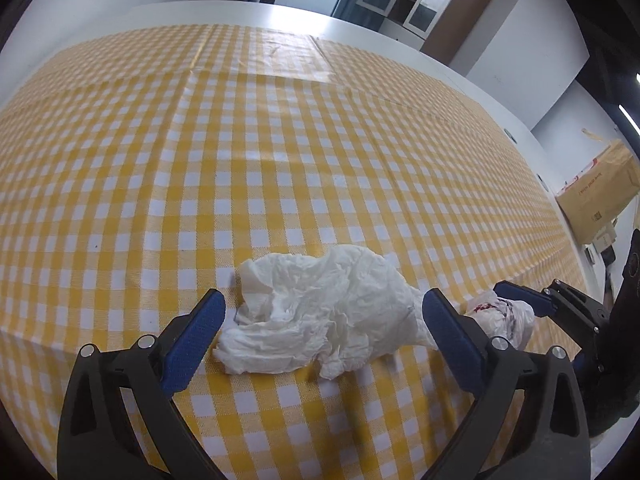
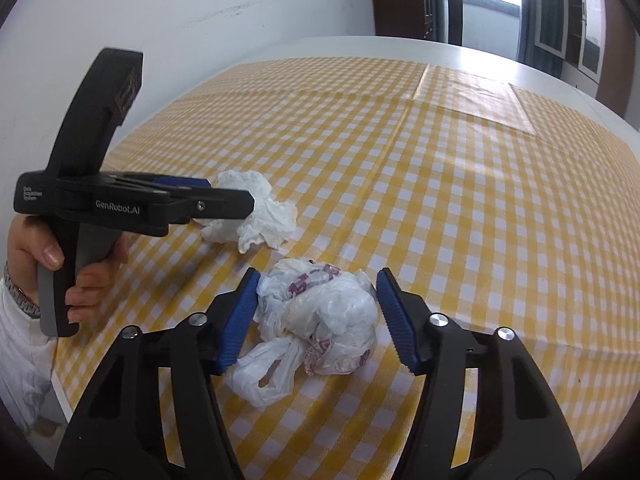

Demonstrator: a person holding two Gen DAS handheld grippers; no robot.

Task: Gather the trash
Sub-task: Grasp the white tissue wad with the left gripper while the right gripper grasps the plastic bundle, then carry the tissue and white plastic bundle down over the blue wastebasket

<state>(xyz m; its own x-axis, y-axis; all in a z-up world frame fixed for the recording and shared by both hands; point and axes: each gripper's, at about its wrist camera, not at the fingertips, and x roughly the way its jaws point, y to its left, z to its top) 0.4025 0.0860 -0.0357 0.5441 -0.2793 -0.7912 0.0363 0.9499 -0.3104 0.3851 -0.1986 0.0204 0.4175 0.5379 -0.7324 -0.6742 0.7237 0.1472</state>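
A: Where's the trash?

B: The tissue (image 1: 320, 312) lies between the left gripper (image 1: 324, 316) and its wide-open pads. At three o'clock, the plastic bag (image 2: 320, 316) sits inside the right gripper (image 2: 316, 320).

A: Gripped?

B: Left pad seems to touch; right stands clear (hard to tell), so not clamped. Both straddle to pinch off the tablecloth (image 2: 460, 220).

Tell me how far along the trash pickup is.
Nothing looks collected yet: the tissue and the plastic bag both lie on the tablecloth. In hand: the left gripper straddles the tissue, jaws open, and the right gripper brackets the bag, its left pad at the plastic, the right one apart. Left: closing on both, lifting, binning. No bin is in view.
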